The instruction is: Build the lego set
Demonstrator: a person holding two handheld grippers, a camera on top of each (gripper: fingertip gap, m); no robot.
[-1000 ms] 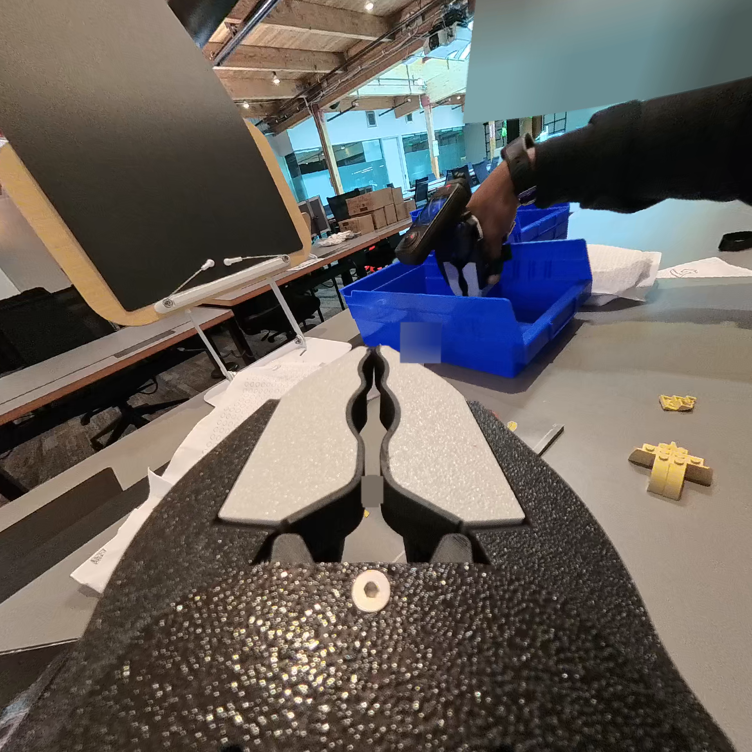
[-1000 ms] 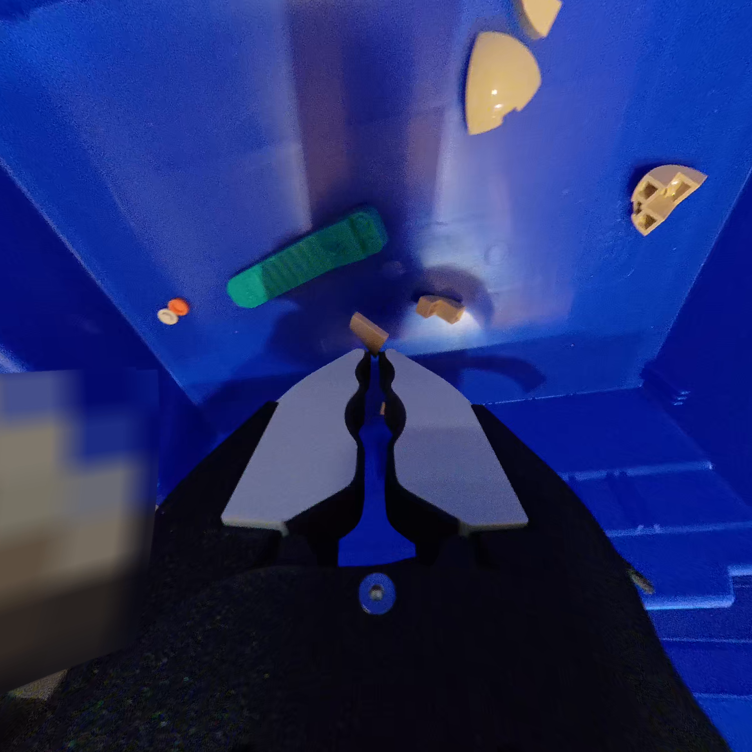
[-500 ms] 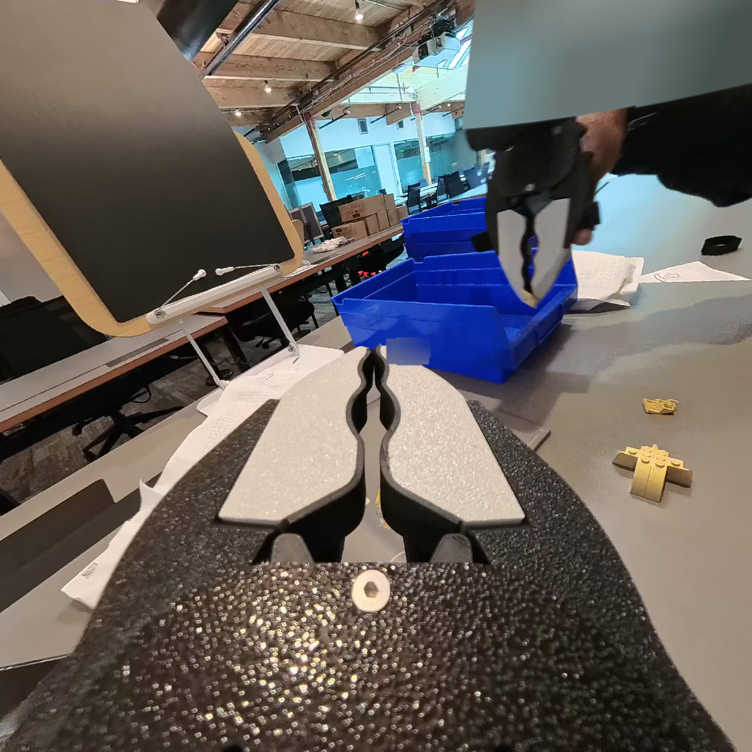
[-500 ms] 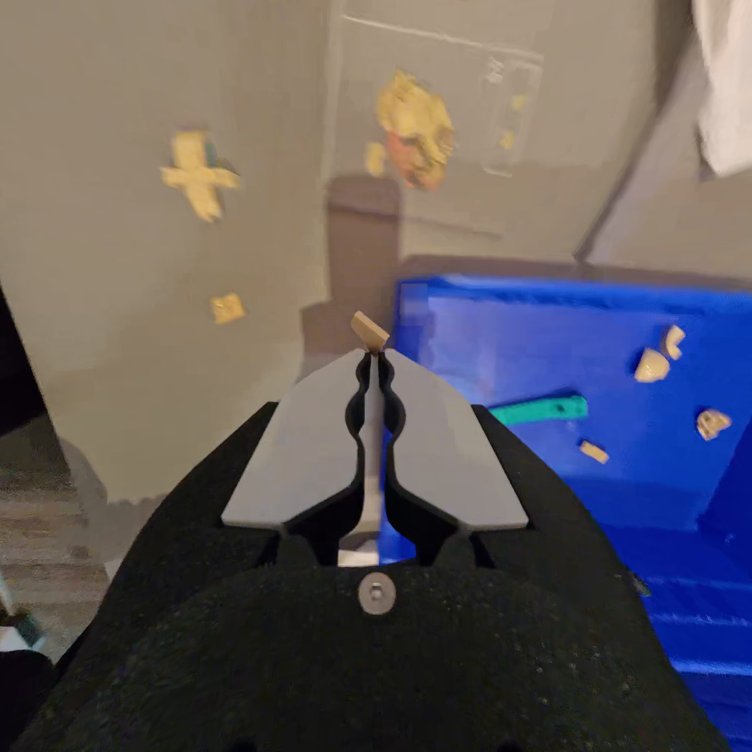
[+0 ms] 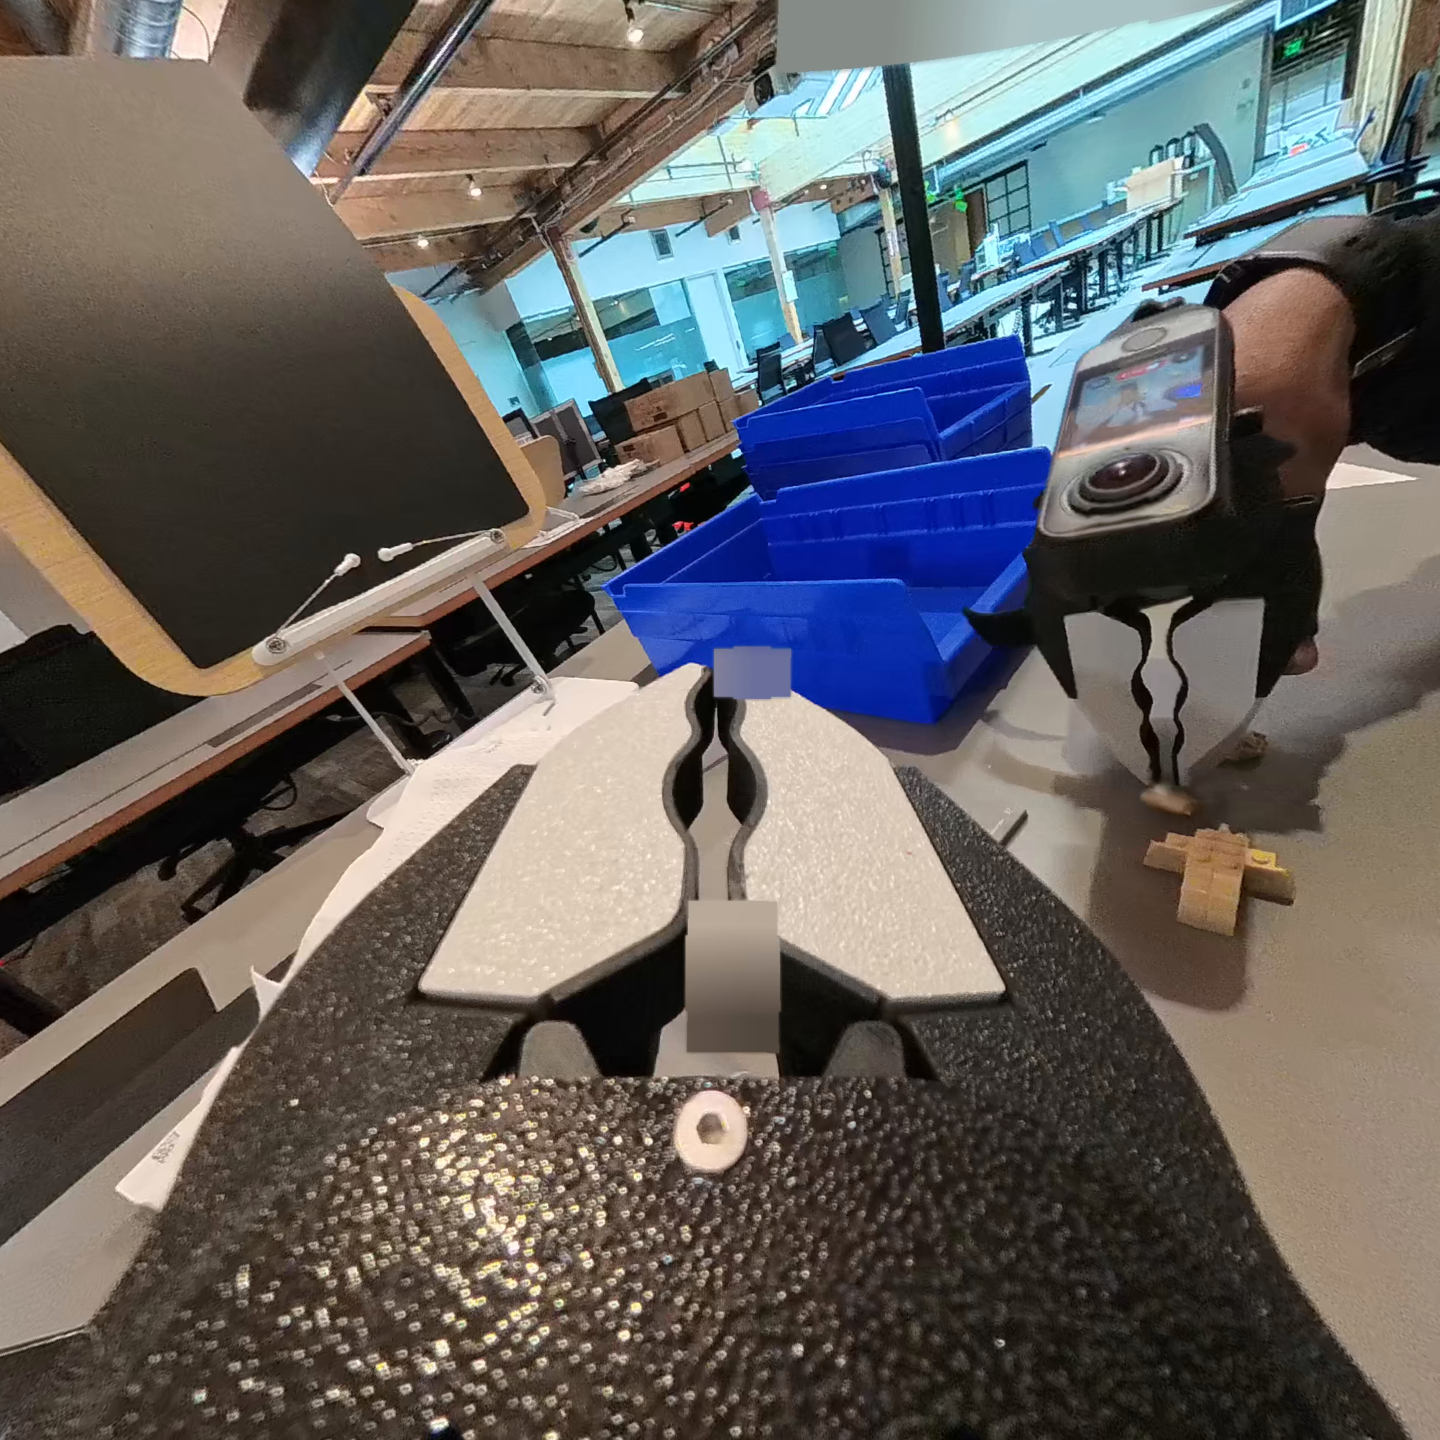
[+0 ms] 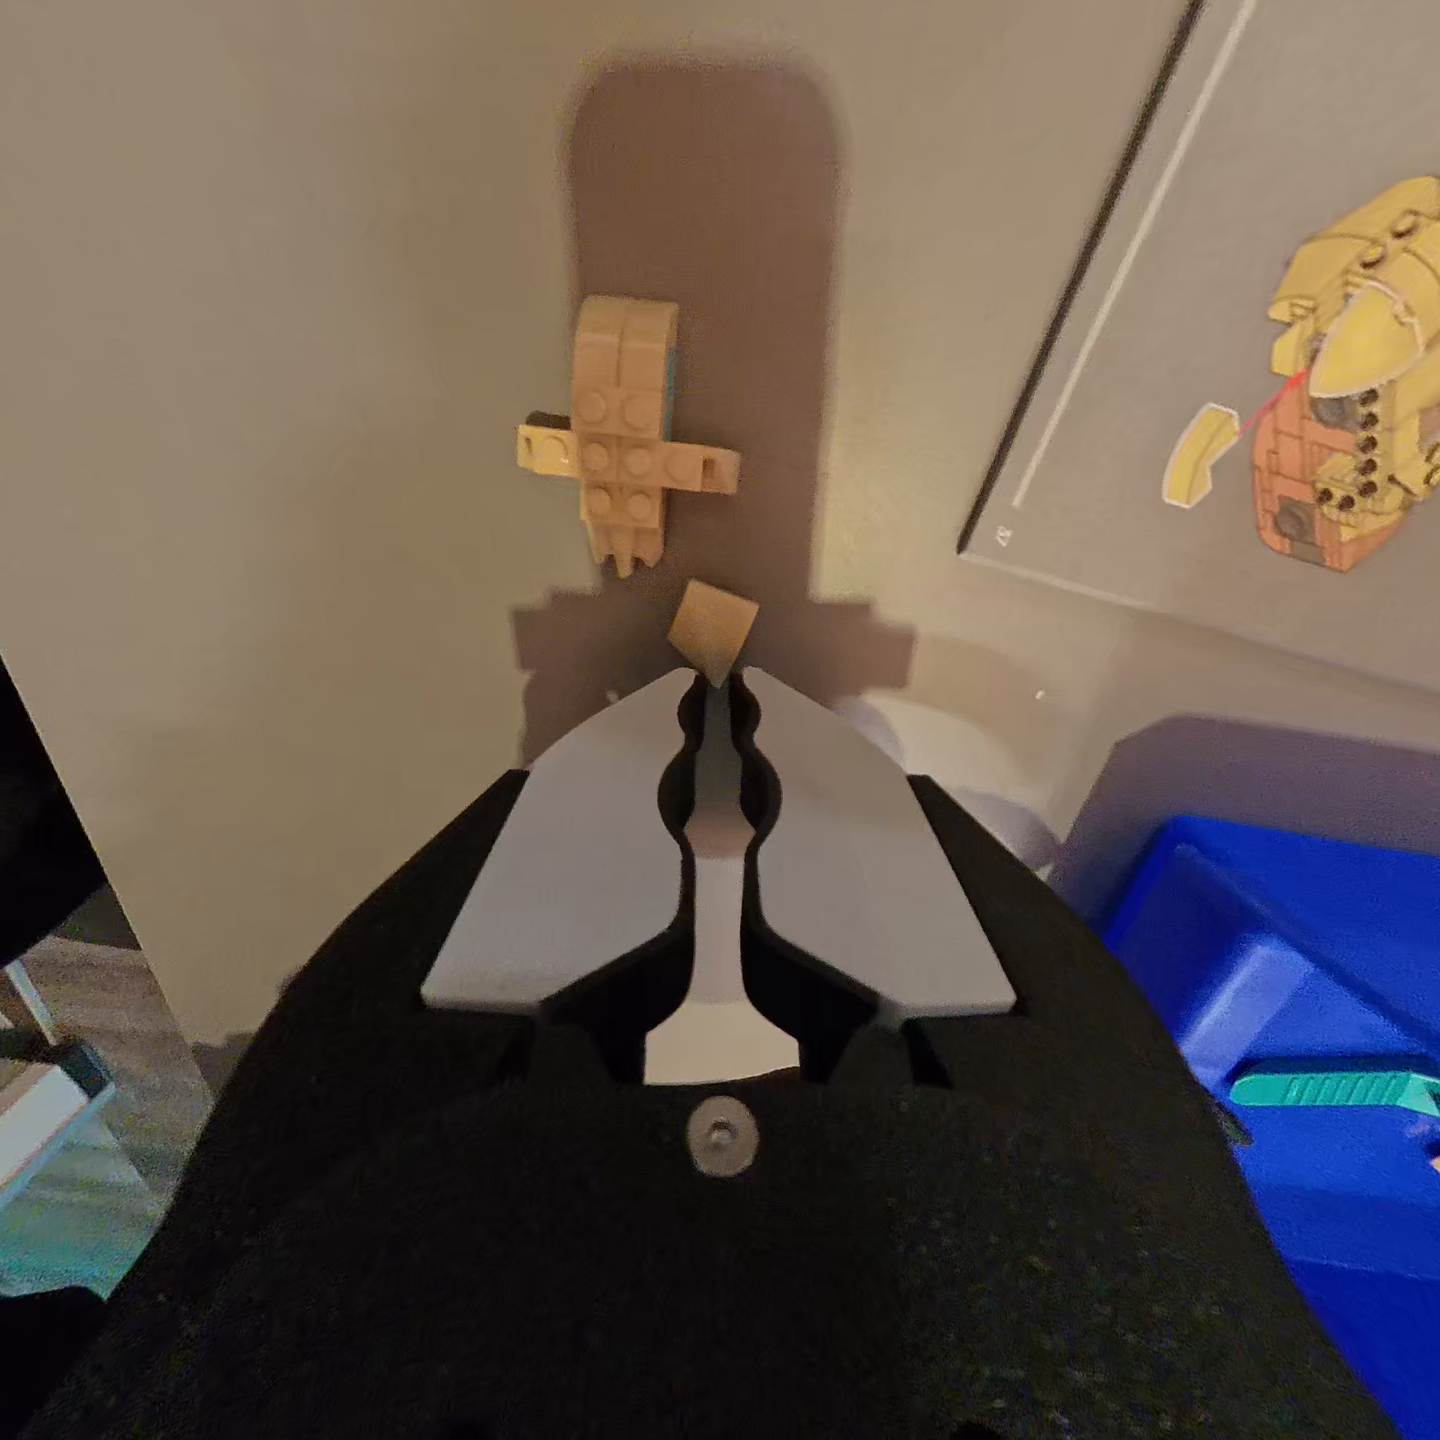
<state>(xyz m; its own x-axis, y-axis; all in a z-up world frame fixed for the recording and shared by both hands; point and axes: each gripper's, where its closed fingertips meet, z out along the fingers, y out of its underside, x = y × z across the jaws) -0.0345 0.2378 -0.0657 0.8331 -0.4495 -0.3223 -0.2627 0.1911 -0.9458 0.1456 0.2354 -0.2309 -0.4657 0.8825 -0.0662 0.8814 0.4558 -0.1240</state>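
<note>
Right gripper: tips pinch one corner of my tan brick, just short of the cross-shaped model on the desk.
Left gripper: closed, empty.
Risk: corner pinch may let it twist free.

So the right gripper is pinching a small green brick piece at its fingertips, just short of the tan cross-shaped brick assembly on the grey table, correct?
Not quite: the piece pinched by the right gripper is tan, not green, as the right wrist view shows. The rest holds: it sits just short of the tan cross-shaped brick assembly on the grey table.
</note>
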